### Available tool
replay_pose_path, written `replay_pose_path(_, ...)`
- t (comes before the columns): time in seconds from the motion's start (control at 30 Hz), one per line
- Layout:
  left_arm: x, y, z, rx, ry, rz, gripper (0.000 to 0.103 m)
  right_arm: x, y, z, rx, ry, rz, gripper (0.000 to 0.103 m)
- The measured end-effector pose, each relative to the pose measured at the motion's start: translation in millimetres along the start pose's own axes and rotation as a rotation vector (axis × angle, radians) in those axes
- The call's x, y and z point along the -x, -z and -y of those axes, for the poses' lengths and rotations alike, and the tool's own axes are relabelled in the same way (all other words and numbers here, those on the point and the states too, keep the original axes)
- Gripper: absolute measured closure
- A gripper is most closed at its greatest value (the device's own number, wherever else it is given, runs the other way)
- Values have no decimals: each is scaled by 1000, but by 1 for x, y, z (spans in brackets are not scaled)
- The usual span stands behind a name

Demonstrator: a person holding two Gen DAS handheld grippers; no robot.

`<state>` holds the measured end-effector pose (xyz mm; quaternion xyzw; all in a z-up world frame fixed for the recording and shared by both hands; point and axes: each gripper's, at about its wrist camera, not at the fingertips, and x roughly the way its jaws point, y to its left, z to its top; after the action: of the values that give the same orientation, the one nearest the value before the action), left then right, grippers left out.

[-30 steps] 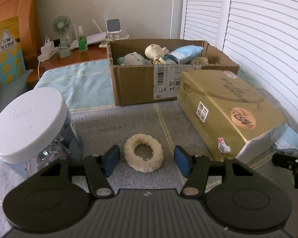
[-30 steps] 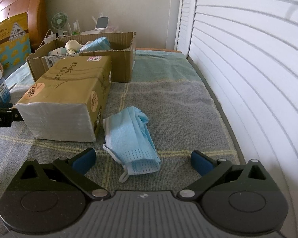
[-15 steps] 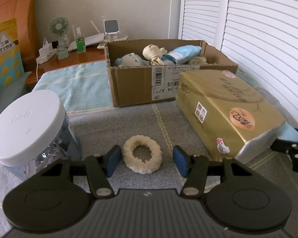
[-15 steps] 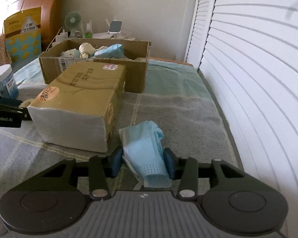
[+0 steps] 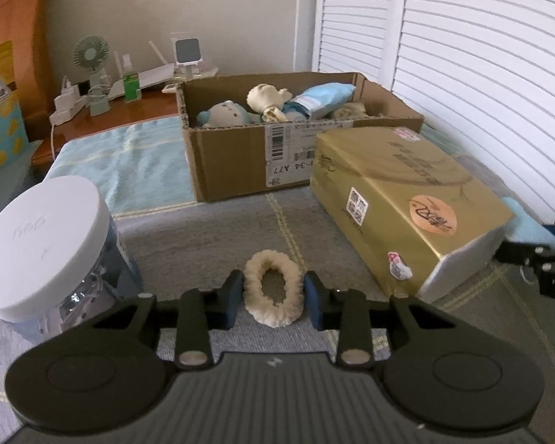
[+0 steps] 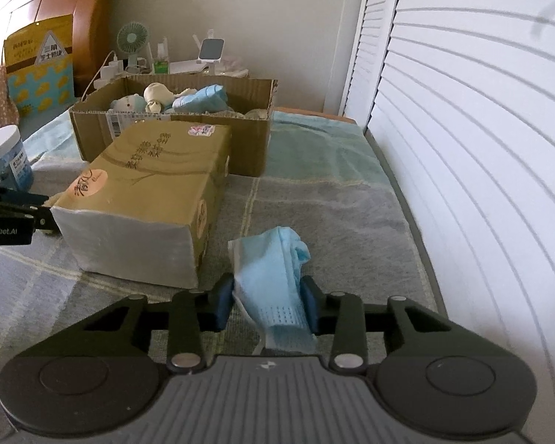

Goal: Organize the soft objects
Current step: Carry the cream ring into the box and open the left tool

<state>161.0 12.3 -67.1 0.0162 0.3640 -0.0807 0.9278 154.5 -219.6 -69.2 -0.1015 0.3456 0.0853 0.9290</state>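
Note:
My left gripper [image 5: 272, 301] is shut on a cream fluffy hair scrunchie [image 5: 272, 288], squeezed into an oval between the blue pads just above the grey blanket. My right gripper [image 6: 266, 301] is shut on a light blue face mask [image 6: 273, 277] and holds it up off the blanket. An open cardboard box [image 5: 240, 155] stands at the back with soft toys and a blue pack inside; it also shows in the right wrist view [image 6: 174, 137].
A gold tissue pack [image 5: 407, 199] lies between the two grippers, in front of the box [image 6: 144, 199]. A jar with a white lid [image 5: 44, 240] stands at the left. White shutters [image 6: 481, 148] line the right side. A bedside table with a fan [image 5: 90, 55] is behind.
Both grippers closed: the left on the scrunchie, which is now squeezed narrow, the right on the mask. Both grippers have risen a little with their loads.

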Motion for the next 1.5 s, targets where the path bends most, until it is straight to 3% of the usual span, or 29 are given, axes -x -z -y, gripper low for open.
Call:
replay_pose_path(0.7, 43, -25, -10, -142, 146, -24, 71, 47, -21, 5, -6, -22, 52, 65)
replay_pose_path(0.97, 50, -73, -7, -209, 177, 54, 71, 59, -37, 0, 15, -41, 101, 65)
replay_pose_path(1.27, 3, -132, 7, -251, 160, 104, 71, 57, -42, -4, 22, -49, 102, 65)
replay_pose_path(1.33, -9, -136, 9, -256, 148, 110, 67, 56, -42, -3, 24, -47, 100, 65)
replay_pose_path(1.4, -17, -136, 12, -270, 130, 108, 52, 56, -41, -2, 21, -44, 98, 65)
replay_pose_path(1.43, -19, -135, 13, -281, 119, 107, 29, 55, -42, -2, 20, -44, 97, 65)
replay_pose_path(1.5, -17, -129, 14, -273, 99, 127, 11, 53, -42, -1, 18, -43, 95, 65)
